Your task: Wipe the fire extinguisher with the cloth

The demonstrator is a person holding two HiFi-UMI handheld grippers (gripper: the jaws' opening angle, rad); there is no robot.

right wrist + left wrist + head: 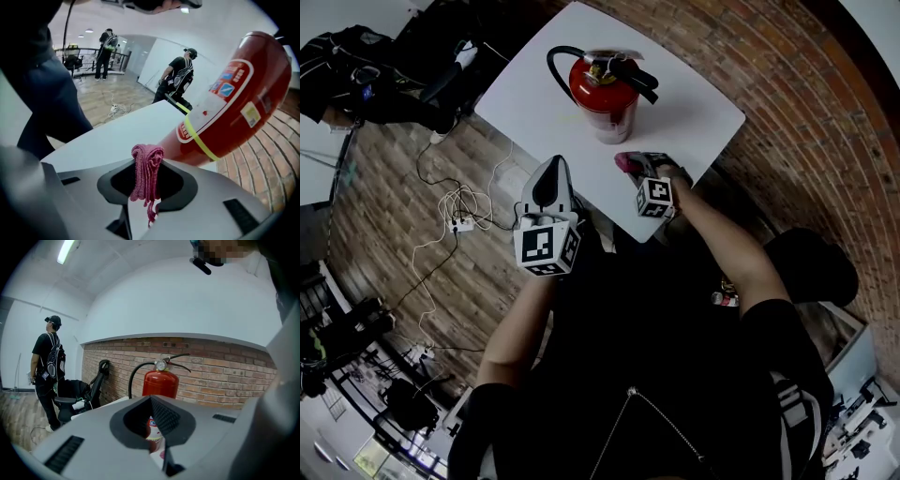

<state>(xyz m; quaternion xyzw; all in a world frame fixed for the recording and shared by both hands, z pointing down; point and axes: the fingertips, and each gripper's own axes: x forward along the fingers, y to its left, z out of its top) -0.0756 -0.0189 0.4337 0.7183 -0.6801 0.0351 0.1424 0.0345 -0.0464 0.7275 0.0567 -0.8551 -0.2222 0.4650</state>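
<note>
- Two claws in play. The right claw [147,157] is clamped on a pink cloth [146,176]: a bunched fold sticks up past the tips and loose threads hang down btwn the jaws.
- In the head view the right claw [639,167] sits over the near edge of the white counter [534,103], w/ the cloth [628,161] at its tip.
- The left claw [151,399] has its jaws together w/ nothing in them. In the head view the left claw [551,180] hangs off the counter's near edge, at approx 9 o'clock from the right one.
- The fire extinguisher [605,94] stands upright on the counter at approx 11 o'clock from the right claw and 1 o'clock from the left. It is red, w/ a black handle on top and a black hose [553,66] looping out to 9 o'clock.
- Right gripper view: the fire extinguisher [234,93] fills the 2 o'clock side, just beside the cloth. Can't tell if they touch. The counter [108,136] runs off toward 10 o'clock.
- Left gripper view: the fire extinguisher [160,383] is dead ahead at 12 o'clock, w/ a gauge [161,364] on top and a brick wall [220,376] behind.
- Farther out there is a person [47,371] in black at 9 o'clock, and white cables [459,206] lie on the wood floor.
</note>
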